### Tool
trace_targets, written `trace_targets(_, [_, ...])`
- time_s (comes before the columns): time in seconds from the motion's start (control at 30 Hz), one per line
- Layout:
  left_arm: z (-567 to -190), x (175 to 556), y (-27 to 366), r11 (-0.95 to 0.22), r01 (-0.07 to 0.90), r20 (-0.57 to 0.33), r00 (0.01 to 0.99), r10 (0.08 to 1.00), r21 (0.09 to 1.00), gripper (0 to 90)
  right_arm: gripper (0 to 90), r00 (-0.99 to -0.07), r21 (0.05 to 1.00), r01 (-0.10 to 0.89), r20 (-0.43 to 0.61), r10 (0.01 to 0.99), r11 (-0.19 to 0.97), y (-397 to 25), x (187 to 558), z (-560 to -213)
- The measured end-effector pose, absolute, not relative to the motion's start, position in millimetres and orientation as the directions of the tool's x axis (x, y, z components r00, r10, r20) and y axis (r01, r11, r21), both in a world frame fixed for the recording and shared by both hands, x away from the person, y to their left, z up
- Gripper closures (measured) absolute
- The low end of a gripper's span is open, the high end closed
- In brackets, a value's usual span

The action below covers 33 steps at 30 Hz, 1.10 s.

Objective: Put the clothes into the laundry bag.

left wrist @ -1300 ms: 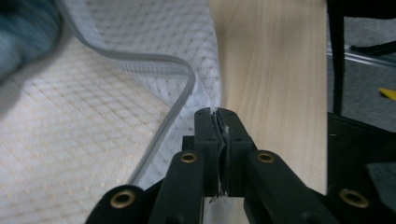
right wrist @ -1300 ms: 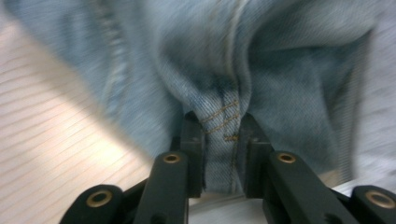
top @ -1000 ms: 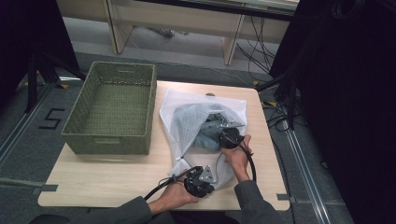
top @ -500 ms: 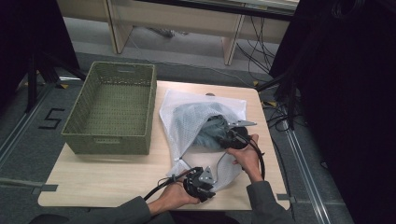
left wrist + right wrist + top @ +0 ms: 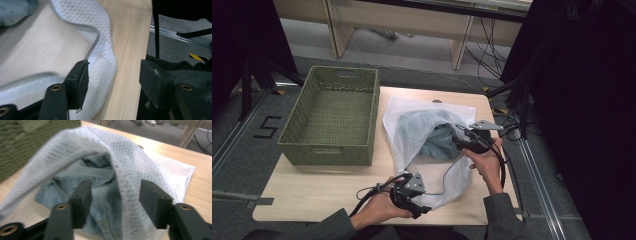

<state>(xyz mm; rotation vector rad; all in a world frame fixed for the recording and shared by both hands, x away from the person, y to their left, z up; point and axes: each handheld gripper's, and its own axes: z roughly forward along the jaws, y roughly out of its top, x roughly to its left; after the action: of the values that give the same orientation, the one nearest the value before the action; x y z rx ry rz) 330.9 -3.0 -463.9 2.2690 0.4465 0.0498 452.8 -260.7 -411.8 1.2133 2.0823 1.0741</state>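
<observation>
white mesh laundry bag (image 5: 422, 132) lies on the counter (image 5: 312, 192) right of the green woven basket (image 5: 332, 117), blue-grey garment (image 5: 100, 195) inside. both tongs, left (image 5: 419, 207) and right (image 5: 460, 136), gape empty; next, right tongs should close on the garment.

This looks like a lab or recording room: a small wooden surface (image 5: 312, 192) stands on grey carpet with a taped number five (image 5: 267, 127), metal floor rails (image 5: 537, 165), loose cables (image 5: 482, 35) and black curtains (image 5: 582, 100) around it.
</observation>
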Motion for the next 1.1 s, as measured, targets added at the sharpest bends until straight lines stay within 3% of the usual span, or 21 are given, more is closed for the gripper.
trace_targets(0.1, [-458.4, 330.4, 13.4, -0.600, 0.327, -0.114, 0.924, 0.365, 0.730, 36.0, 58.3, -0.452, 0.851, 0.448, -0.049, 0.891, 0.274, -256.9, 462.7, -416.2])
trace_targets(0.13, [-456.7, 330.5, 19.1, -0.597, 0.329, -0.110, 0.921, 0.373, 0.732, 36.0, 58.3, -0.452, 0.851, 0.448, -0.049, 0.891, 0.274, -256.9, 462.7, -416.2])
trace_targets(0.17, [-453.3, 331.4, 31.7, -0.603, 0.322, -0.090, 0.919, 0.383, 0.730, 35.2, 64.9, -0.472, 0.832, 0.456, -0.076, 0.878, 0.317, -255.8, 469.7, -415.1])
trace_targets(0.2, [-453.3, 331.4, 31.7, -0.603, 0.322, -0.090, 0.919, 0.383, 0.730, 34.7, 64.9, -0.472, 0.832, 0.456, -0.076, 0.878, 0.317, -255.8, 469.7, -415.1])
trace_targets(0.37, [-450.7, 331.4, 59.9, -0.575, 0.371, -0.102, 0.890, 0.445, 0.729, 33.4, 88.1, -0.481, 0.826, 0.432, -0.127, 0.867, 0.361, -247.5, 479.8, -419.9])
trace_targets(0.6, [-446.8, 336.0, 88.8, -0.555, 0.399, -0.087, 0.859, 0.504, 0.730, 33.2, 90.0, -0.491, 0.839, 0.390, -0.158, 0.856, 0.379, -247.5, 464.7, -404.5])
trace_targets(0.8, [-446.9, 341.5, 100.0, -0.548, 0.408, -0.071, 0.843, 0.534, 0.730, 32.7, 90.0, -0.545, 0.842, 0.363, -0.156, 0.824, 0.399, -246.0, 420.7, -382.4])
trace_targets(0.97, [-447.6, 344.8, 104.3, -0.541, 0.421, -0.071, 0.831, 0.551, 0.728, 31.9, 90.0, -0.575, 0.818, 0.368, -0.173, 0.800, 0.442, -252.5, 398.1, -385.6])
trace_targets(1.1, [-448.5, 345.4, 104.2, -0.538, 0.433, -0.075, 0.824, 0.562, 0.723, 31.9, 90.0, -0.599, 0.774, 0.415, -0.163, 0.784, 0.478, -259.7, 382.1, -407.8])
